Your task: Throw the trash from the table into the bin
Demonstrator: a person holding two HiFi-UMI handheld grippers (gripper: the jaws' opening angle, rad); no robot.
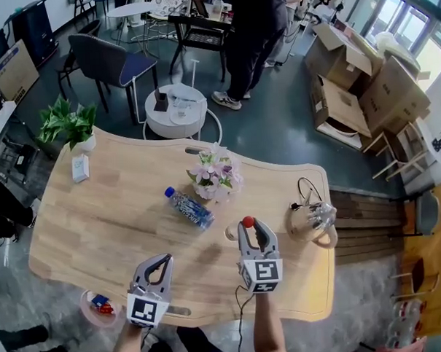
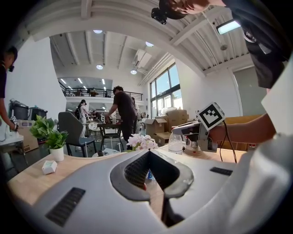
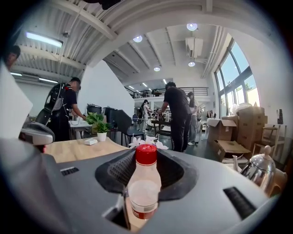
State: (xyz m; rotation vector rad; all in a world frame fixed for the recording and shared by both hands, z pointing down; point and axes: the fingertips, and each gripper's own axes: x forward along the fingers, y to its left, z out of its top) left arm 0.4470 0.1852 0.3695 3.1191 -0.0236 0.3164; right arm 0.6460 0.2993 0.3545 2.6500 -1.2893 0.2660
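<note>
A: Left gripper [image 1: 160,263] state?
B: Closed, empty. Right gripper [image 1: 253,228] clamps red-capped bottle [image 3: 143,183], lower centre; head view shows only its cap. Bin [image 1: 90,313] lower left, beside table [image 1: 99,235], contents unclear.

The left tongs [image 1: 160,260] have a pale grey plastic shell, with dark ribbed pads lining the inner loop and narrow black slots on either side. The right tongs [image 1: 253,228] share that shape in dark grey. Each ends at the hand in a white block printed with black square markers: the left cube [image 1: 145,310] and the right cube [image 1: 263,273]. A thin black cable [image 1: 242,309] trails from the right tongs beside the forearm [image 1: 268,331]. The person wears a black garment [image 2: 268,41], and a small black camera [image 2: 160,13] sits at the head.
</note>
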